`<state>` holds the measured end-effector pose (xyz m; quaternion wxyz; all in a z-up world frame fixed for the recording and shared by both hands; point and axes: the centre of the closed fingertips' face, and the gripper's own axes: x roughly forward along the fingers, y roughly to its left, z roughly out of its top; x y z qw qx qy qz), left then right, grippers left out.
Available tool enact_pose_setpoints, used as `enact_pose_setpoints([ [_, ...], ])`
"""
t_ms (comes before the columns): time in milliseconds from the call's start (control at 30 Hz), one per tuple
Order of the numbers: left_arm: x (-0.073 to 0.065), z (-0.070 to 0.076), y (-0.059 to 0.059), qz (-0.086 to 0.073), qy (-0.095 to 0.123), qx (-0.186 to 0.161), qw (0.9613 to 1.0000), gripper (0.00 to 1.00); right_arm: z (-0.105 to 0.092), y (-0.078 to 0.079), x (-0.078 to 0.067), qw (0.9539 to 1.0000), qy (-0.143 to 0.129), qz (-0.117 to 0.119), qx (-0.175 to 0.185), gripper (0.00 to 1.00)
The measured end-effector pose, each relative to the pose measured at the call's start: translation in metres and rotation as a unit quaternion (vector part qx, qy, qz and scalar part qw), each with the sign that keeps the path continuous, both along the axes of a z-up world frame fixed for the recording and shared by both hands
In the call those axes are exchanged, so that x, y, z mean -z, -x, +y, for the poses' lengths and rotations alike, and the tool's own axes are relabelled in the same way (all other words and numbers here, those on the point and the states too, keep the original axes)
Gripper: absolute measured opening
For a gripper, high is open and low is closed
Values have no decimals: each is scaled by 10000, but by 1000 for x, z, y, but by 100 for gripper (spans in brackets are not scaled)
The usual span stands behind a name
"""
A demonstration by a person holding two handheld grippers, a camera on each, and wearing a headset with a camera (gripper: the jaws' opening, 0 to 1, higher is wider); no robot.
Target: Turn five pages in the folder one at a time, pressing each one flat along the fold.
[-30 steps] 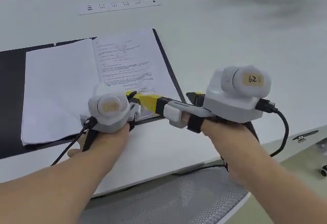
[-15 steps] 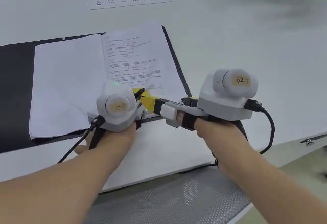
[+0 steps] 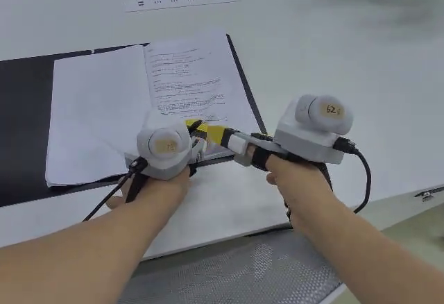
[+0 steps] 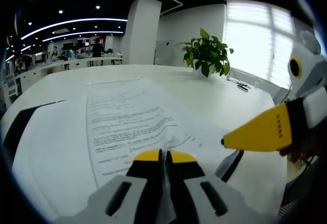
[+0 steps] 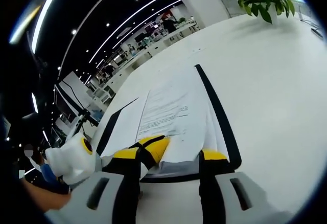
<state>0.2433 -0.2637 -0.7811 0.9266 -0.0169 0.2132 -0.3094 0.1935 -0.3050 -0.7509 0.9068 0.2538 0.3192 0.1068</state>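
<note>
white table, open folder, potted plant

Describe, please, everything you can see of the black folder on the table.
The black folder lies open and flat on the white table, its thin dark cover framing white sheets: a blank page left, a printed page right. At its near edge the left gripper is shut; the right gripper, open, straddles the printed page's corner.

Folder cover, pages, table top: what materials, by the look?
Folder: black, matte, lies flat and stiff; likely plastic or coated card, can't tell which.
Pages: thin white paper with printed text on the right sheet.
Table: smooth white top with a soft sheen, probably laminate.
</note>
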Motion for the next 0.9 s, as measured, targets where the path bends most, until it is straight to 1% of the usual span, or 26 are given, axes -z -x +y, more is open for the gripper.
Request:
enact_pose_setpoints([
  [33, 0, 0, 0, -2, -4, 2, 10000, 4, -3, -1, 1, 10000, 68, 9, 59, 36],
  [67, 0, 0, 0, 1, 1, -1, 10000, 4, -6, -1, 2, 9998, 133, 20, 113, 30],
  [133, 0, 0, 0, 10, 4, 2, 10000, 4, -12, -2, 6, 9994, 199, 88, 257, 20],
  [200, 0, 0, 0, 23, 3, 6, 10000, 4, -19, -3, 10, 9986, 211, 152, 468, 9],
  [233, 0, 0, 0, 30, 0, 11, 10000, 4, -21, -2, 12, 9984, 197, 183, 505, 3],
  [267, 0, 0, 0, 42, -6, 19, 10000, 4, -23, -2, 12, 9980, 187, 205, 567, 0],
  [333, 0, 0, 0, 70, -3, 37, 10000, 4, -21, -1, 9, 9977, 39, 180, 652, 0],
  [467, -1, -1, 2, 101, 35, 67, 9999, 6, -19, 0, 4, 9980, 37, 99, 628, 0],
  [500, -1, -2, 3, 139, 111, 60, 9998, 8, -18, 0, 2, 9981, 45, 72, 615, 0],
  [533, -1, -3, 3, 194, 164, 56, 9997, 9, -18, 0, 0, 9980, 26, 38, 623, 0],
  [600, -4, -7, 6, 358, 270, 138, 9989, 14, -15, -1, -4, 9980, -84, 3, 621, 0],
  [667, -7, -12, 10, 558, 422, 252, 9972, 22, -13, -1, -8, 9980, -112, -44, 620, 0],
  [700, -8, -12, 11, 587, 405, 282, 9971, 25, -11, -1, -10, 9980, -169, -64, 606, 0],
  [733, -9, -8, 14, 636, 337, 277, 9970, 26, -8, -1, -12, 9980, -212, -81, 594, 0],
  [767, -8, -4, 17, 694, 297, 273, 9968, 26, -6, -1, -15, 9981, -228, -112, 566, 0],
  [800, -8, 0, 19, 715, 222, 278, 9968, 25, -3, 0, -17, 9982, -252, -135, 536, 0],
  [867, -8, 13, 27, 707, -83, 368, 9968, 23, 3, 0, -26, 9979, -354, -216, 499, 0],
  [900, -9, 17, 30, 709, -123, 388, 9967, 25, 5, 0, -29, 9977, -401, -251, 475, 0],
])
